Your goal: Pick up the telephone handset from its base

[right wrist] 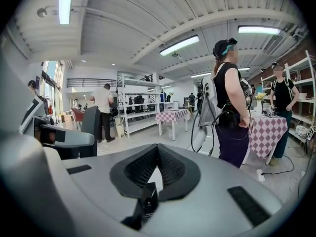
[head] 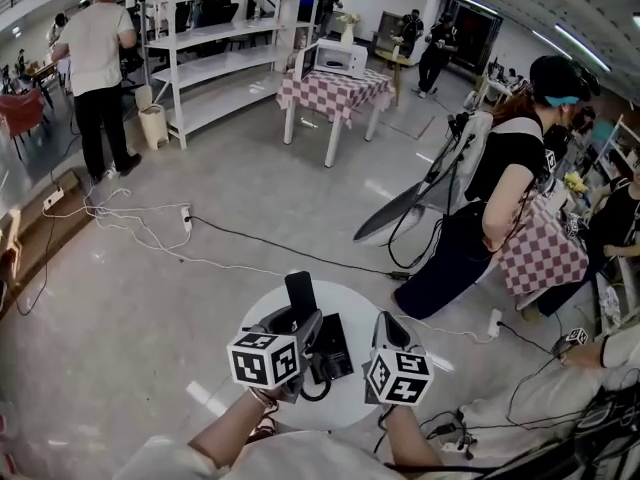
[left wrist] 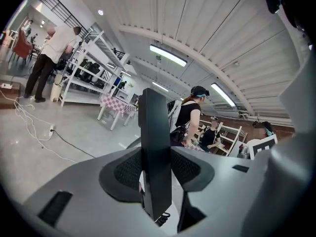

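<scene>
Forearms come up from the bottom edge of the head view, each carrying a gripper over a round white table. The left gripper is partly closed, its textured pads clamped on the two flat faces of the black handset. The handset stands upright between the jaws and sticks out well past their tips. It is off its base, which lies flat on the table just right of that gripper. A coiled cord loops below, between the marker cubes. The right gripper hovers just right of the base with its jaws brought together until the tips meet. Nothing is pinched between its pads. A small dark piece shows low in the gap behind them, but what it is cannot be told. Beyond the table, cables trail across the grey floor. To the right, a person in black with a backpack stands bent toward a checked table. Farther back stands another checked table with a white microwave on it. White shelves stand to its left, and a person in a white shirt faces away at far left.
</scene>
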Demonstrator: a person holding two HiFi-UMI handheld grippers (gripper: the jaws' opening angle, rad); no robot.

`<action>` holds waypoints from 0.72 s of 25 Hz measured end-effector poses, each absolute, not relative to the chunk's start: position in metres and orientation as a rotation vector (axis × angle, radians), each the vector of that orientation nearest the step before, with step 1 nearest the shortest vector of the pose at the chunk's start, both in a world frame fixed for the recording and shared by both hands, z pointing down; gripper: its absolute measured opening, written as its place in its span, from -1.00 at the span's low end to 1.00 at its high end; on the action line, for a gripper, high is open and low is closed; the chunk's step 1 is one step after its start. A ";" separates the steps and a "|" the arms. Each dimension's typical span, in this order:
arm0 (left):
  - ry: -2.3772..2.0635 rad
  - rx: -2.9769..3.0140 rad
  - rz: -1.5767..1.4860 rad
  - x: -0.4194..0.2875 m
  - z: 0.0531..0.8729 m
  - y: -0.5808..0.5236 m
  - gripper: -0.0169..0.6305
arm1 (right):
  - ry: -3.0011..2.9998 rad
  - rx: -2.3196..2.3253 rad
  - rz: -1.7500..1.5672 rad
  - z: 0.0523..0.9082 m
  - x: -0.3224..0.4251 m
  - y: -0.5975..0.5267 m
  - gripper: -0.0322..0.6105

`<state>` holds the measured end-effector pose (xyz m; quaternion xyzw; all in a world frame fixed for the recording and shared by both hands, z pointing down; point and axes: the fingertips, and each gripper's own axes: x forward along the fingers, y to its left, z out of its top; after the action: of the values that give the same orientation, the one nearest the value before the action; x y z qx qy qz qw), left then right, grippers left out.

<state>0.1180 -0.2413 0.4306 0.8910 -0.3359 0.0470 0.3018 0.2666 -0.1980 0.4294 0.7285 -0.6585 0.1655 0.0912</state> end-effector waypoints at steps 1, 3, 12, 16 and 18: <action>-0.875 2.384 0.122 0.116 0.425 -0.245 -0.37 | -1.949 2.186 0.484 0.425 0.265 -0.200 -0.82; -0.845 2.430 0.118 0.110 0.411 -0.251 -0.37 | -1.937 2.223 0.473 0.418 0.259 -0.204 -0.82; -0.677 2.629 0.109 0.097 0.370 -0.259 -0.37 | -1.848 2.388 0.445 0.396 0.250 -0.193 -0.82; -0.668 2.691 0.102 0.097 0.366 -0.263 -0.37 | -1.801 2.446 0.410 0.389 0.254 -0.184 -0.82; -0.674 2.722 0.086 0.102 0.356 -0.261 -0.37 | -1.772 2.472 0.380 0.377 0.259 -0.178 -0.82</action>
<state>0.1016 -0.2608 0.3556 0.9566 -0.2368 0.0304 0.1674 0.2593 -0.1777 0.3765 0.8059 -0.5777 0.1238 0.0380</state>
